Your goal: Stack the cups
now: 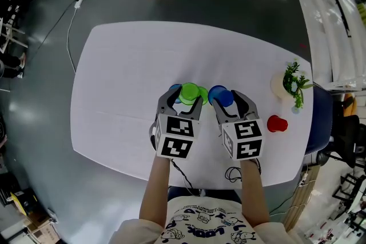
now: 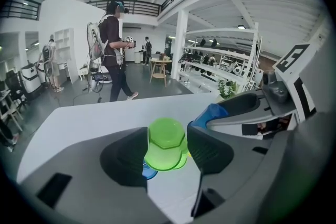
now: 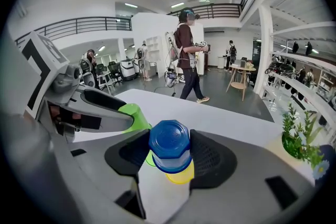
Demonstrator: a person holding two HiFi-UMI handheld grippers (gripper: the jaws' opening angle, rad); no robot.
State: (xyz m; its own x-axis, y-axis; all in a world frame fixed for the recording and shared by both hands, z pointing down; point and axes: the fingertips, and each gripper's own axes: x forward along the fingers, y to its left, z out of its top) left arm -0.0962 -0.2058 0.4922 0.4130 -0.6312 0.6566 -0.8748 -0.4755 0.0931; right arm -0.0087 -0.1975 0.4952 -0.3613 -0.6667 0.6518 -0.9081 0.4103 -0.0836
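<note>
An upturned green cup point(image 2: 167, 140) sits between the jaws of my left gripper point(image 1: 187, 96), and both pads touch its sides. Under it I see a second green rim point(image 2: 182, 161) and a blue rim point(image 2: 148, 170) on the white table point(image 1: 126, 77). My right gripper point(image 1: 226, 99) is shut on an upturned blue cup point(image 3: 169, 145), which hangs just above a yellow cup point(image 3: 181, 174). Both grippers stand side by side near the table's front edge. A red cup point(image 1: 277, 123) stands alone at the right.
A small potted plant point(image 1: 294, 84) stands at the table's right edge, behind the red cup. A person point(image 2: 113, 44) walks on the floor beyond the far edge. Cables point(image 1: 74, 8) lie on the floor at the far left.
</note>
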